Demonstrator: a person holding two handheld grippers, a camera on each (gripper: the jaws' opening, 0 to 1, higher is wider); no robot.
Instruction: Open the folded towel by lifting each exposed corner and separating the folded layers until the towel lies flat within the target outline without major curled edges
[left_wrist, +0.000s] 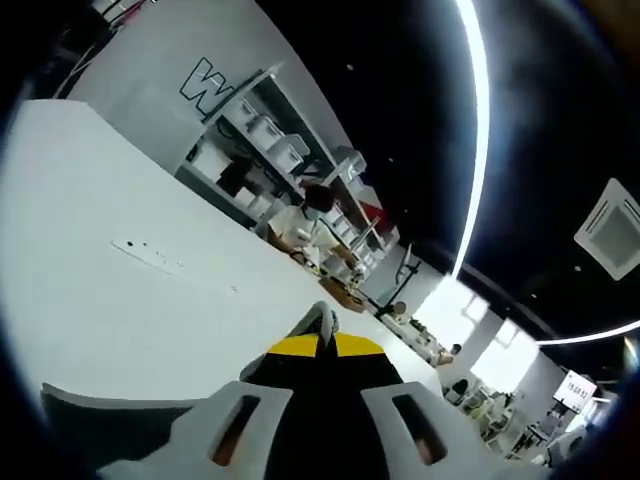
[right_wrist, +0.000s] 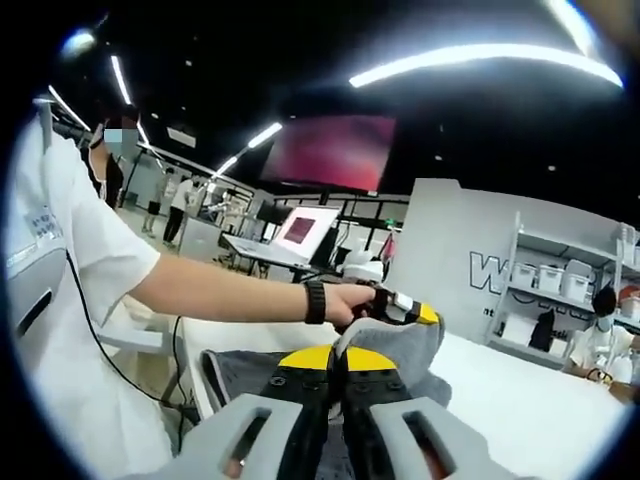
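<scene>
Standing at the far left of the right gripper view, a person in a white shirt (right_wrist: 70, 260) reaches an arm across, the hand (right_wrist: 350, 303) carrying the left gripper (right_wrist: 415, 312), closed on a raised corner of the grey towel (right_wrist: 400, 350). Nearer, the right gripper (right_wrist: 338, 375) has its yellow-tipped jaws pinched on the same towel, which hangs lifted above the white table (right_wrist: 520, 400). Unfolding is mid-way, I judge; next, draw the corners apart and lower the cloth flat.
</scene>
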